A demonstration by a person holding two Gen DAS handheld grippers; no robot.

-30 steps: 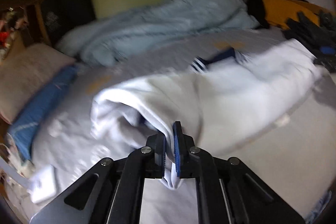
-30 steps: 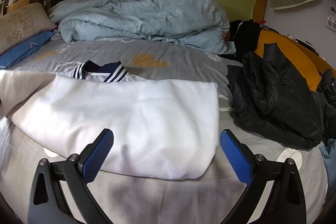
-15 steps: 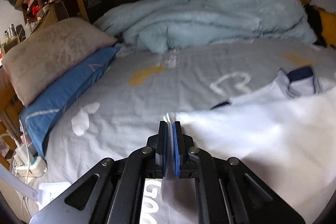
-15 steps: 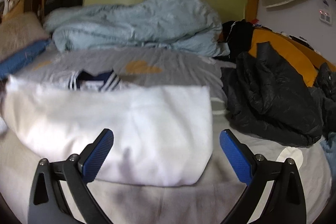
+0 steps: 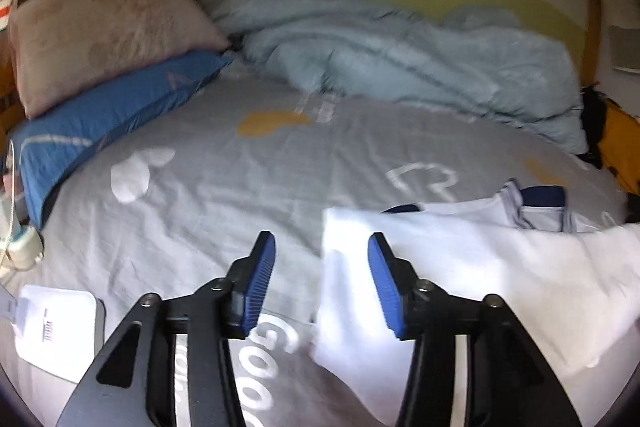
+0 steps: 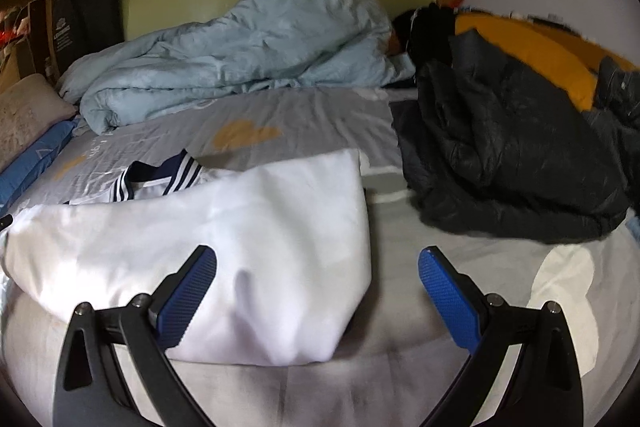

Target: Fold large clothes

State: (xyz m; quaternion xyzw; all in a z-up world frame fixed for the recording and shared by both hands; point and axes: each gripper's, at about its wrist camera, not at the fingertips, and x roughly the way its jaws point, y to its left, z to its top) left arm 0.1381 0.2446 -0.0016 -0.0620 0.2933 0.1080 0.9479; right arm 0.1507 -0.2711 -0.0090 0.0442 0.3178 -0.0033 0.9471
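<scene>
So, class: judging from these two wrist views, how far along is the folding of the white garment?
Done: the white garment lies folded over on the grey bedsheet, its striped collar showing. In hand: nothing; the left gripper has just opened beside its edge, the right gripper is open too. Left: perhaps another fold, plus the black jacket.

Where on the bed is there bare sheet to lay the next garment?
Bare grey sheet lies between the blue pillow, the light blue duvet and the white garment. On the other side it is crowded: the black jacket sits close beside the garment.
</scene>
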